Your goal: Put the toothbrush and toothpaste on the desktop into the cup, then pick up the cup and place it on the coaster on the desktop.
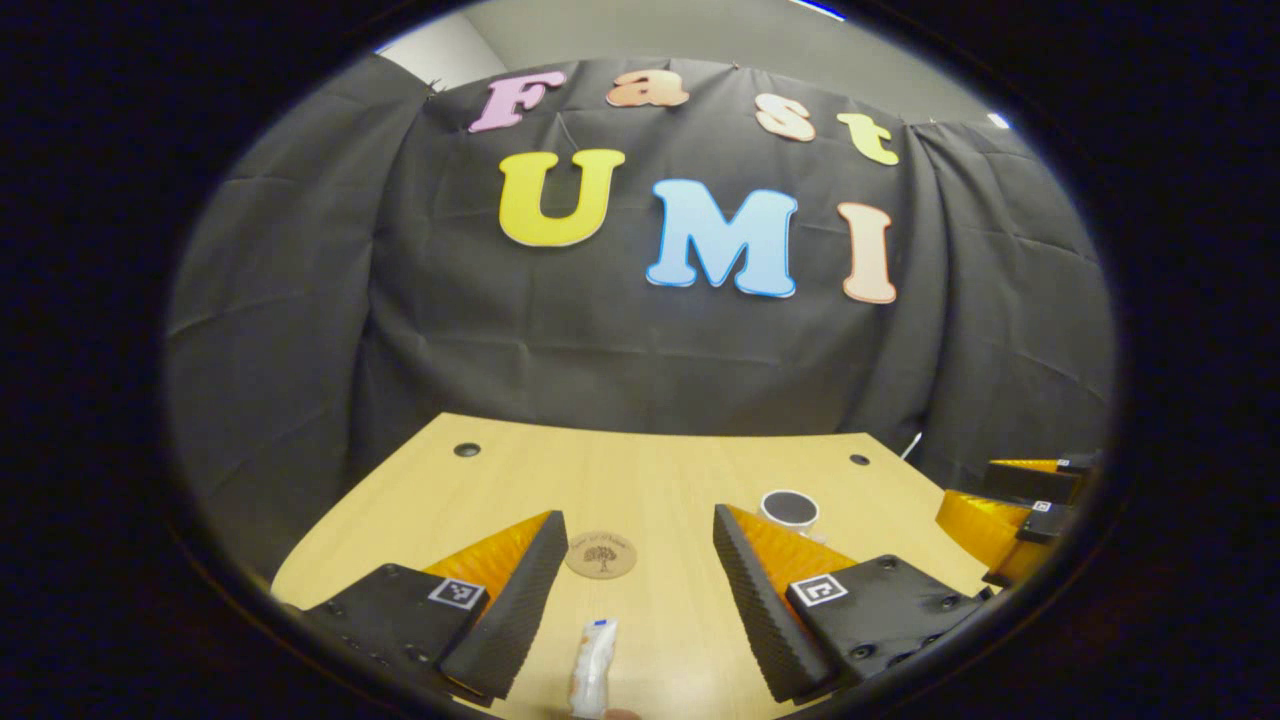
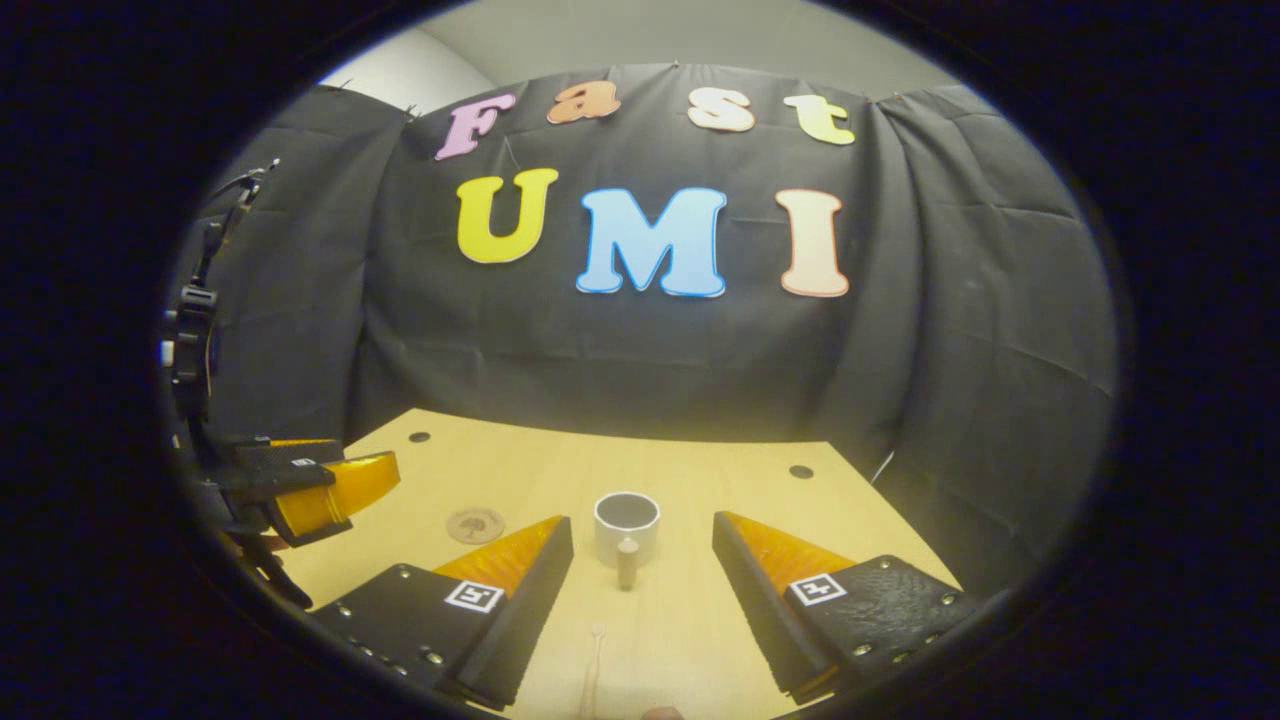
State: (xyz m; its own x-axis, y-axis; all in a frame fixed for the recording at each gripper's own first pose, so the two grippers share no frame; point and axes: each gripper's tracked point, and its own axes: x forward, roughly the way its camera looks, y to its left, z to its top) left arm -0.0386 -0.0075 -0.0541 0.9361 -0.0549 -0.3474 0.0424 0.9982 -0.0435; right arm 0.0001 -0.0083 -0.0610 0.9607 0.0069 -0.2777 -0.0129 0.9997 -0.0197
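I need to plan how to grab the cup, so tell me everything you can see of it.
The cup is a short, round, white mug-like vessel, apparently ceramic, with a dark inside that looks empty. It stands upright on the wooden desk, mouth up. A stubby handle sticks out toward the right gripper, whose open fingers frame it without touching. In the left gripper view the cup stands right of the coaster, apart from it. Nothing touches it but the desk.

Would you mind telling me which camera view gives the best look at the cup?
The right gripper view: the cup stands upright on the desk, centred ahead between the open fingers, rim, wall and handle all visible. In the left gripper view the cup sits farther off to the right, its lower part hidden behind one finger.
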